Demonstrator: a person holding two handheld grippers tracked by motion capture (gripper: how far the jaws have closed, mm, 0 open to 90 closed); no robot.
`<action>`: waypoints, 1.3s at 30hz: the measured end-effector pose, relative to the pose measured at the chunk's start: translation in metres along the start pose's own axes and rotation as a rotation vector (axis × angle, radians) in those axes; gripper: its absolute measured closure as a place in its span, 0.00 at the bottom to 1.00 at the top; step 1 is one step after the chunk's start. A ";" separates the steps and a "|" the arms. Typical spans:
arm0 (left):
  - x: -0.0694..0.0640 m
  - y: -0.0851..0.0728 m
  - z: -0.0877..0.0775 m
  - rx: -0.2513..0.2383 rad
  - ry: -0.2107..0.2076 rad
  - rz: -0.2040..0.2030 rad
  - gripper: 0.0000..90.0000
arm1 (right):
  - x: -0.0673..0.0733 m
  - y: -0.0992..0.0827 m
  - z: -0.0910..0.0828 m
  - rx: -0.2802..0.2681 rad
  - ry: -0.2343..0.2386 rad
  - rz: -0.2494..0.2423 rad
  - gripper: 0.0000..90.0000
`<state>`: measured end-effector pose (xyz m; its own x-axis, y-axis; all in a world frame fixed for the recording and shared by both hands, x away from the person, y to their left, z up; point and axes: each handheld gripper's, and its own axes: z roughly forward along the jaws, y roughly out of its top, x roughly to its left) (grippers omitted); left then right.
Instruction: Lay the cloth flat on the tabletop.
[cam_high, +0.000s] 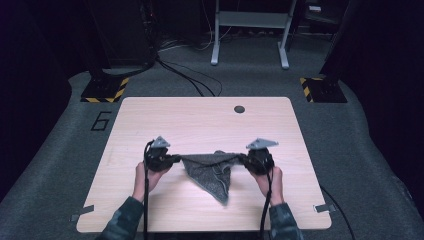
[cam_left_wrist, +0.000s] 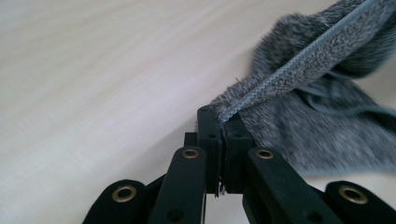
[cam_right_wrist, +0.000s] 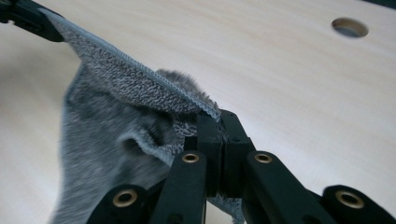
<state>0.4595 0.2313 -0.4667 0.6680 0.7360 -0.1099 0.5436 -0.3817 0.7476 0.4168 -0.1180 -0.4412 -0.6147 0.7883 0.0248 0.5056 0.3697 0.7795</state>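
Both grippers, left gripper (cam_high: 172, 160) and right gripper (cam_high: 246, 159), pinch 2 corners of a grey cloth (cam_high: 210, 172), stretched above the table (cam_high: 150, 115). Lifting seems done; spreading or folding remains

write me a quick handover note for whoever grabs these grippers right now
Left gripper: shut on one corner of the grey cloth.
Right gripper: shut on the opposite corner.
Cloth: hemmed top edge stretched between the two grippers over the wooden table; the rest hangs down in a point.
Done: both corners gripped, edge pulled taut.
Left: probably lay it flat or fold it; keep both grips shut until it's down.
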 end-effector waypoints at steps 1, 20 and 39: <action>0.007 0.011 0.003 0.007 0.015 0.010 0.98 | -0.011 0.017 0.012 0.017 -0.010 0.001 0.99; -0.045 0.038 -0.058 -0.123 0.235 0.361 0.98 | 0.004 0.066 -0.051 -0.133 -0.161 -0.270 0.96; -0.061 -0.082 -0.040 0.068 -0.001 0.164 0.45 | 0.028 -0.063 -0.023 0.071 0.121 -0.101 0.60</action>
<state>0.3542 0.2404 -0.4952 0.7511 0.6601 0.0091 0.4604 -0.5337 0.7094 0.3539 -0.1308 -0.4752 -0.7309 0.6819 0.0272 0.4764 0.4812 0.7359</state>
